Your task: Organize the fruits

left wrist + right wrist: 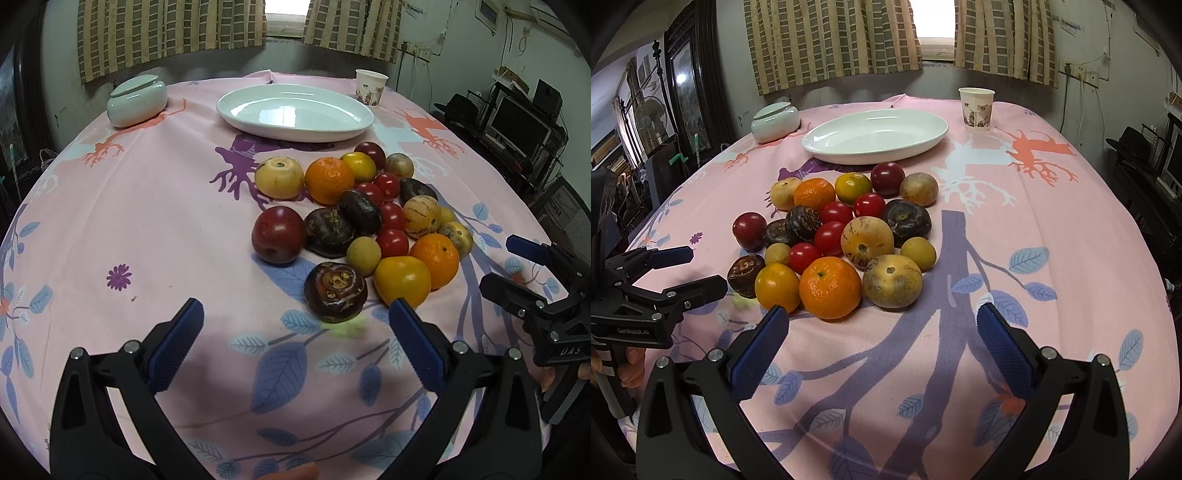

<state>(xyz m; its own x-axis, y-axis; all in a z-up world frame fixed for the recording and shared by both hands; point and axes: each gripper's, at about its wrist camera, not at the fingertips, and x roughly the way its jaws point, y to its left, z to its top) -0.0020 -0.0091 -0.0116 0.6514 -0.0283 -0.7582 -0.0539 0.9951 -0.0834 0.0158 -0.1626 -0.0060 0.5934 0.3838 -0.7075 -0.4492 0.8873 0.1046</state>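
Observation:
A pile of mixed fruit lies on the pink tablecloth: oranges (830,287), red cherry tomatoes (829,237), dark purple fruits (335,292), pale striped melons (867,236), red plums (278,234). An empty white oval plate (295,112) stands behind the pile; it also shows in the right wrist view (875,136). My left gripper (295,332) is open and empty just in front of the pile. My right gripper (882,332) is open and empty, near the orange. Each gripper shows in the other's view, the right one (513,266) and the left one (690,269).
A pale green lidded jar (137,99) stands at the back left. A paper cup (976,109) stands at the back right, beside the plate. The round table's edge (1145,229) drops off at the right. Curtains and a window are behind.

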